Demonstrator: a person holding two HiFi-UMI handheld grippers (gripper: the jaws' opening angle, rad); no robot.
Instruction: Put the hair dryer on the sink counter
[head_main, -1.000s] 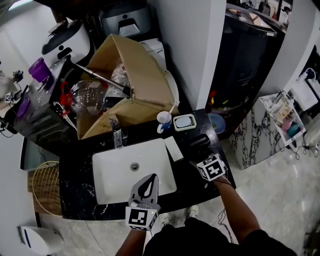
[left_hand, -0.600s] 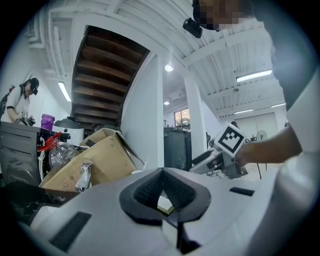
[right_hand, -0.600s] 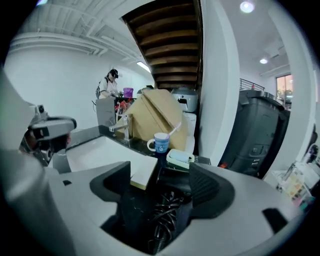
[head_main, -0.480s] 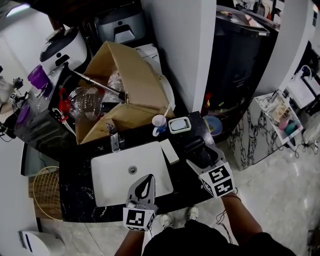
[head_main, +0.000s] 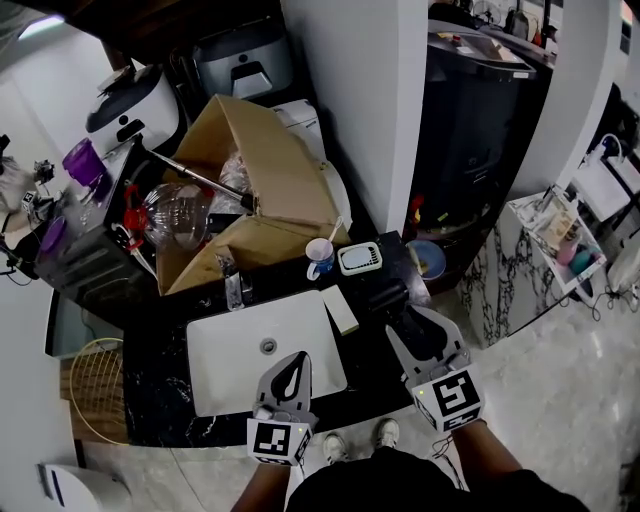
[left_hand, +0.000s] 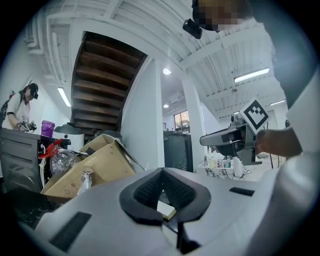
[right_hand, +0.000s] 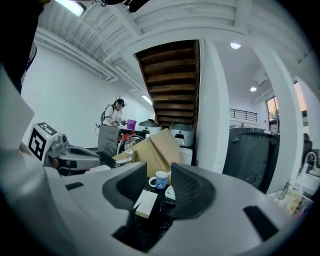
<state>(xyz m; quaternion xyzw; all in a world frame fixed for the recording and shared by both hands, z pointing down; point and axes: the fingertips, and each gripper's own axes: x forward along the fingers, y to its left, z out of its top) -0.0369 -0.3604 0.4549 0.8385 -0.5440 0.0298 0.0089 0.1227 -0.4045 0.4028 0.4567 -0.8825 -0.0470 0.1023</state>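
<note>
Hair dryer (head_main: 385, 297) lies on the black counter (head_main: 160, 375) just right of the white sink (head_main: 225, 365). It is black on black, so its outline is hard to trace, I can't pick out any cord, and its near end is covered by the right tongs (head_main: 408, 322). Right tongs are held up off the counter, jaws partly apart and just been closing, nothing between them. In the right gripper view only a white block (right_hand: 146, 202), a mug (right_hand: 160, 180) and dark counter show through the gap, and the dryer can't be told apart there. Left tongs (head_main: 296, 358) hang over the sink's front part, jaws together, empty. Cardboard box (head_main: 270, 170) behind the sink is stuffed with clutter, contents mostly unreadable. A person (right_hand: 116, 112) stands far back, too small for detail. My own view of the counter's right edge is cut by the arm.
</note>
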